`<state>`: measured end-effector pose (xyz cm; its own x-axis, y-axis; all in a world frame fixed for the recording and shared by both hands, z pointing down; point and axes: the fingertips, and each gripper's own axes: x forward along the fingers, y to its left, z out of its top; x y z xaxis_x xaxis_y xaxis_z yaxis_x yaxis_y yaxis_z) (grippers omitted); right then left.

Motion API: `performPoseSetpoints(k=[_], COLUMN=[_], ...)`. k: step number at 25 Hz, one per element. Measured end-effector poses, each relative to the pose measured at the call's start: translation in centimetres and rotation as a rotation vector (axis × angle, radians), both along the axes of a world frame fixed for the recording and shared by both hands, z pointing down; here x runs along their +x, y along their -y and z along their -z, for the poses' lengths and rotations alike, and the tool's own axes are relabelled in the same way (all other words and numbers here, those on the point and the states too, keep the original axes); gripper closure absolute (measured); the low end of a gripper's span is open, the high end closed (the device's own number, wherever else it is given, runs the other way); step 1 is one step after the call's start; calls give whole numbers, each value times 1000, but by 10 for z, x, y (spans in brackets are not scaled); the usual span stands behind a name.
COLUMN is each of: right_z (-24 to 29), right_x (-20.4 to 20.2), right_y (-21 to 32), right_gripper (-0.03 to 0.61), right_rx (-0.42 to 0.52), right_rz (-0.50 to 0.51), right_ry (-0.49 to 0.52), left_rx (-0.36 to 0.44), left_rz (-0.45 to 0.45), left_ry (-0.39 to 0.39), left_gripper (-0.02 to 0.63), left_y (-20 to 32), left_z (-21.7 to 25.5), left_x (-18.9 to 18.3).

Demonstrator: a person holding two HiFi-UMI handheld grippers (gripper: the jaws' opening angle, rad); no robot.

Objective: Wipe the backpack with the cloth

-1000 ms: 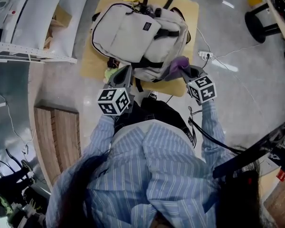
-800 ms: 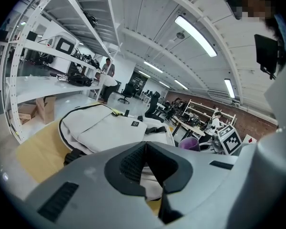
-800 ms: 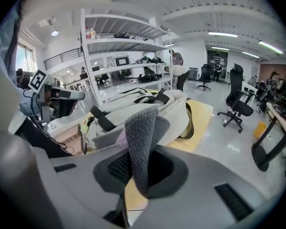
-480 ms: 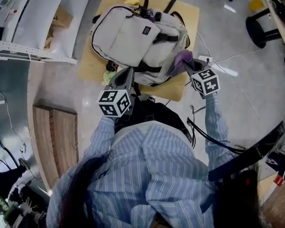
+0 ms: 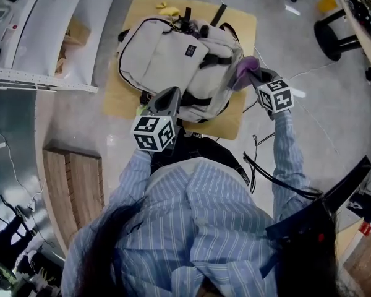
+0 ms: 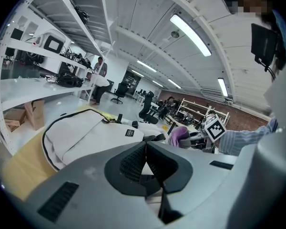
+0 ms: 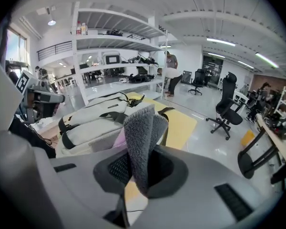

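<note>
A beige backpack [image 5: 173, 51] with black straps lies flat on a low yellow table [image 5: 241, 20]. My right gripper [image 5: 255, 76] is shut on a purple cloth [image 5: 244, 68], which presses against the backpack's right side. In the right gripper view the fuzzy cloth [image 7: 142, 137] stands folded between the jaws, with the backpack [image 7: 93, 120] just beyond. My left gripper [image 5: 168, 96] rests at the backpack's near edge, shut with nothing in it. In the left gripper view its jaws meet over the backpack [image 6: 83, 132], and the cloth [image 6: 178, 134] shows to the right.
White metal shelving [image 5: 40, 73] runs along the left, with a wooden bench [image 5: 74, 178] below it. Cables [image 5: 297, 76] trail over the floor right of the table. A black stool base [image 5: 334, 36] stands at the upper right. A black bag [image 5: 207, 146] lies by the person's feet.
My right gripper has slid the cloth up along the backpack's right side, away from the person. The left gripper has stayed at the near edge.
</note>
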<state>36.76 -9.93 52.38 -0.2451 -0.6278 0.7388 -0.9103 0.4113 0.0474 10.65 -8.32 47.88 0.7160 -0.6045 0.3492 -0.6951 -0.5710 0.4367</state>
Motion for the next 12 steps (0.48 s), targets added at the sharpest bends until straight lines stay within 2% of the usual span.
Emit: performPoseSetpoints(k=[6,12], right_z=[3,7], right_x=[21,30], right_y=[33,71], right_gripper=[537,537], right_rx=[-20,-25], right_rz=[-70,-77], right_ry=[0,-38], left_rx=[-2,-15], left_rz=[-28,-15], left_ry=[0,10], left_gripper=[609,609], left_y=[33,58], left_z=[5,1], left_x=[-1,-18])
